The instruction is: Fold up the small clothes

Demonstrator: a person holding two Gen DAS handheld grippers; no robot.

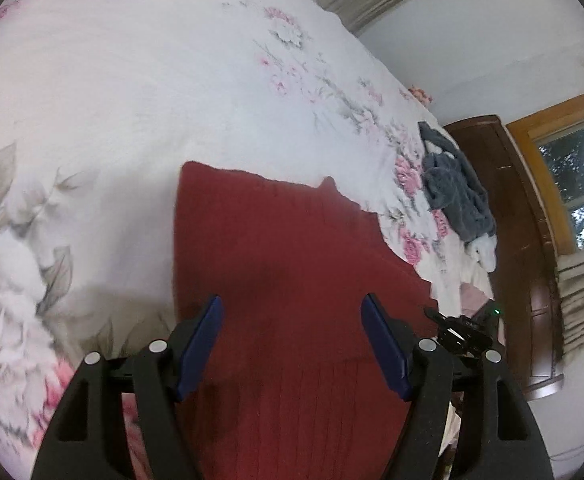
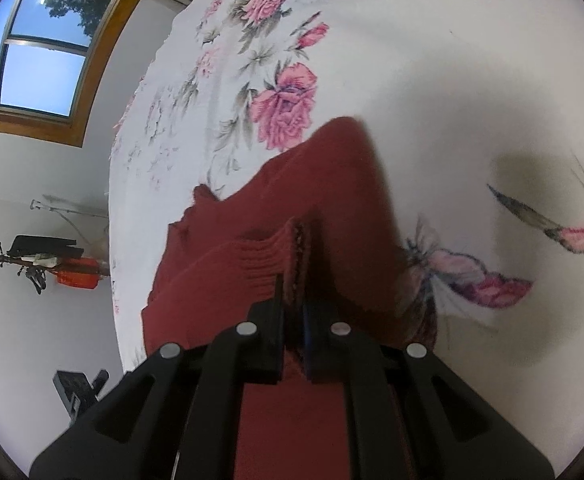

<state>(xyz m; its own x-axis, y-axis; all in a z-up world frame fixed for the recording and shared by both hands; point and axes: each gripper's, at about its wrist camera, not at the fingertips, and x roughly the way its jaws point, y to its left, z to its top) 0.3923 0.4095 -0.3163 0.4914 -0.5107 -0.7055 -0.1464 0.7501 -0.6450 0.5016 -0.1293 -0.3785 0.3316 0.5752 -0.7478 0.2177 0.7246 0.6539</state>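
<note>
My right tongs [image 2: 292, 312] are clamped on a ribbed edge of the red knit garment [image 1: 292, 264], with a bunched stack of ribs sticking up between the 2 jaws in the right wrist view. My left tongs [image 1: 292, 320] are spread wide with nothing between the blue pads [image 1: 200, 344], hovering over the garment; I can't tell if they touch the cloth.

The garment lies on the bed, on the floral bedspread [image 1: 132, 100], near its edge. From the left wrist view it looks mostly flat, with 1 straight side edge and a small peak at the far edge. From the right wrist view the part near my right tongs is lifted and humped, so a flap looks to be mid-carry or just picked up.

My read on progress: early to middle. No neat finished rectangle is visible yet, and the outline is uneven. I can't say how many folds are already in, since layers are hard to separate in the blur.

A grey garment [image 1: 455, 188] sits crumpled near the far edge of the bed with something white [image 1: 485, 252] just beside it, well apart from the red one. Those look unfolded, so at least 1 more piece seems left after this.
</note>
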